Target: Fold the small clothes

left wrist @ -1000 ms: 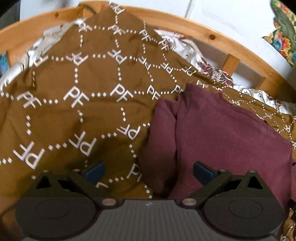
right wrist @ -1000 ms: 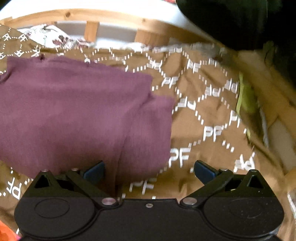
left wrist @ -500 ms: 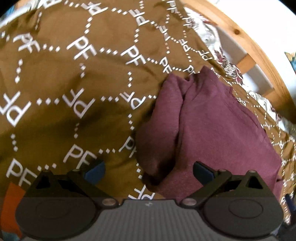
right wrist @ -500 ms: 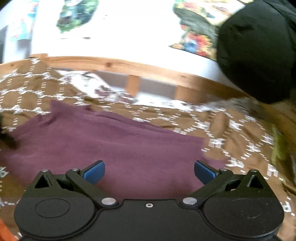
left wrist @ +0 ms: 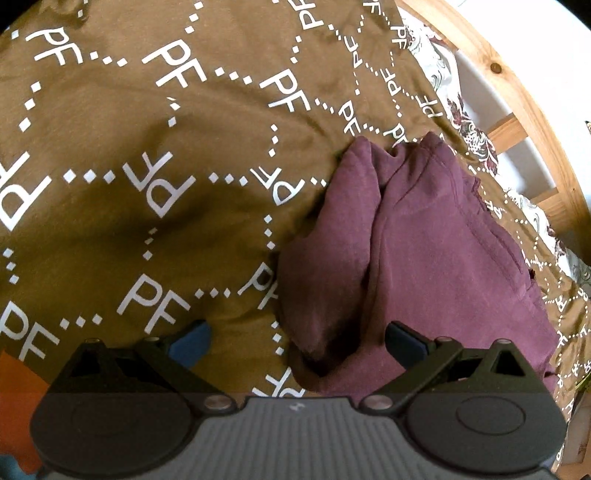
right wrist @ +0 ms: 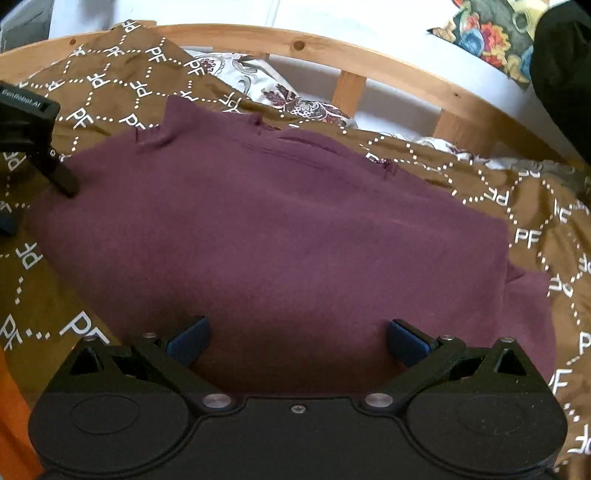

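Observation:
A maroon garment (right wrist: 280,236) lies folded on a brown bedspread (left wrist: 140,122) printed with white "PF" letters. In the left wrist view the maroon garment (left wrist: 417,251) shows its bunched left edge. My left gripper (left wrist: 297,339) is open, hovering over that edge, its right blue pad above the cloth and its left one above the bedspread. My right gripper (right wrist: 297,339) is open above the garment's near edge with nothing between its fingers. The left gripper (right wrist: 33,147) also shows at the far left of the right wrist view, beside the garment's left edge.
A wooden bed rail (right wrist: 332,59) curves behind the bedspread, with a floral sheet (right wrist: 284,96) under it. An orange item (left wrist: 18,406) lies at the near left. A dark shape (right wrist: 565,74) and a colourful cloth (right wrist: 484,29) sit at the upper right.
The left gripper has tilted down and moved closer over the garment's left edge. The right gripper has swung left and closer, now centred over the garment's near edge. Both stayed open.

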Motion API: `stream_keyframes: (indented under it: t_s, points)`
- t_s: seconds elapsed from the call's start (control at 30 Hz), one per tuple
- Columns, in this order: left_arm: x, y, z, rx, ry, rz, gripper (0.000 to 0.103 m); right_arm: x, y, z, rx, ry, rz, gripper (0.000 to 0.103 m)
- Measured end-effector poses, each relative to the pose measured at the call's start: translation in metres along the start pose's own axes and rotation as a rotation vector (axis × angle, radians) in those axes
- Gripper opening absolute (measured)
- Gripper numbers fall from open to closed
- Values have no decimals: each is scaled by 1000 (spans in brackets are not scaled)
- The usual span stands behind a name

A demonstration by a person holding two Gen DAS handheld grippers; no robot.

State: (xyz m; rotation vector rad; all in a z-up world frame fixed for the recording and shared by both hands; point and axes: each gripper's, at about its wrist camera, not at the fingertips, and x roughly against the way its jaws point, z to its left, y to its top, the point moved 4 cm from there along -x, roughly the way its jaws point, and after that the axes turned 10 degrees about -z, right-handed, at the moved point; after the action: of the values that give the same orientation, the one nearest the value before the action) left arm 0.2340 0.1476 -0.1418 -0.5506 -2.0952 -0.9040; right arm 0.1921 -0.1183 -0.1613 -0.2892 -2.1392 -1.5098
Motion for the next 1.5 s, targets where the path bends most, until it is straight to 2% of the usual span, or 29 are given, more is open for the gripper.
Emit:
stream_keyframes:
  t_s: [0.13,0.23,0.33,0.5,0.73,1.13,1.33,1.4,1.5]
  points:
    - [0,7,1,42,-20,-41,102,2,-1,-2,-13,12,4,102]
    - [1,9,-1,37,-40,-67,102,1,-2,-2,-24,16,2,102]
    - [3,8,-9,-29,-55,-98,102,1,-2,-3,-29,20,2,102]
    - [-2,7,-27,-161,-19,-157,102,2,-3,-6,-48,27,0,102]
    - [-5,0,-31,-233,-24,-133,102,2,-3,-7,-52,30,-1,102]
    - [-14,-3,-29,-223,-29,-89,102,2,-3,-6,-45,29,-3,102]
    - [-18,-3,-30,-251,-25,-61,102,3,-2,-5,-41,27,-5,102]
    - [-18,-3,-30,-251,-21,-55,98,3,-2,-5,-38,26,-5,102]
    - [-17,-3,-32,-255,-24,-55,87,5,1,-3,-25,21,-3,102]
